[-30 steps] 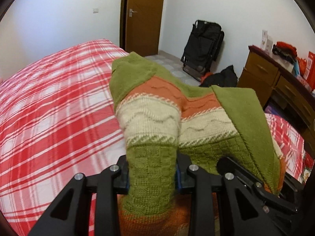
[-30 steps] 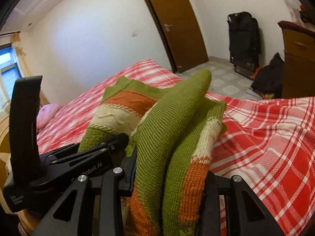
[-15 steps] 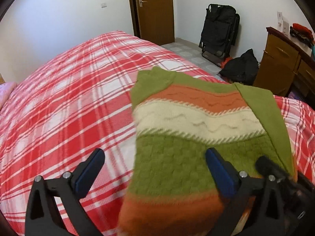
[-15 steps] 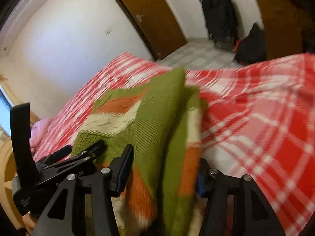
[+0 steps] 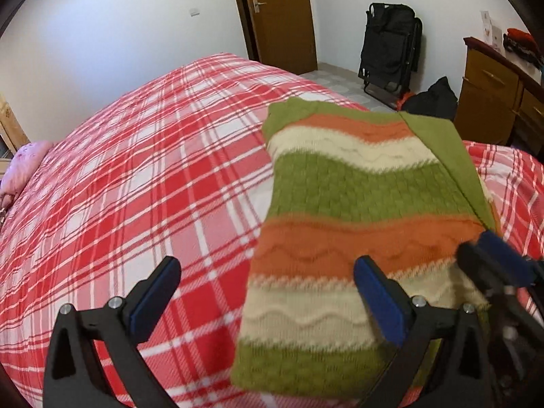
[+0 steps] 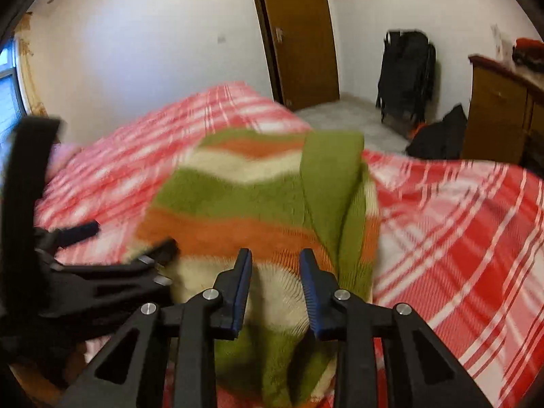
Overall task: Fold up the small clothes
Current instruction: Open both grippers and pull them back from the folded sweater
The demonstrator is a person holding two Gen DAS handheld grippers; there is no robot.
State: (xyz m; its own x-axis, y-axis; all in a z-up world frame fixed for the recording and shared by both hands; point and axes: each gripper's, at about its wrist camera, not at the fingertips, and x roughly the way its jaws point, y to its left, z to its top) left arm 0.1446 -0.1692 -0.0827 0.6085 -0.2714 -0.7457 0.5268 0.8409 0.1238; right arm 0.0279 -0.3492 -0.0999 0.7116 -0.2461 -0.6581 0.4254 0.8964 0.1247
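A folded knit sweater (image 5: 343,210) with green, orange and cream stripes lies on the red plaid bed (image 5: 136,183). My left gripper (image 5: 268,292) is open wide above its near left edge, holding nothing. In the right wrist view the sweater (image 6: 258,204) lies ahead with a green sleeve folded along its right side. My right gripper (image 6: 276,284) has its jaws around a bunched fold of the sweater's near edge, pinching it. The right gripper also shows at the right edge of the left wrist view (image 5: 489,255).
A brown door (image 5: 278,17) and a black folded chair (image 5: 391,54) stand at the far wall. A wooden dresser (image 5: 496,91) is at the right, with a black bag (image 5: 431,98) on the floor. A pink pillow (image 5: 23,166) lies at the bed's left.
The sweater was held up by both grippers, then laid flat on the bed. My left gripper let go and opened wide. Both grippers drew back toward the near edge.
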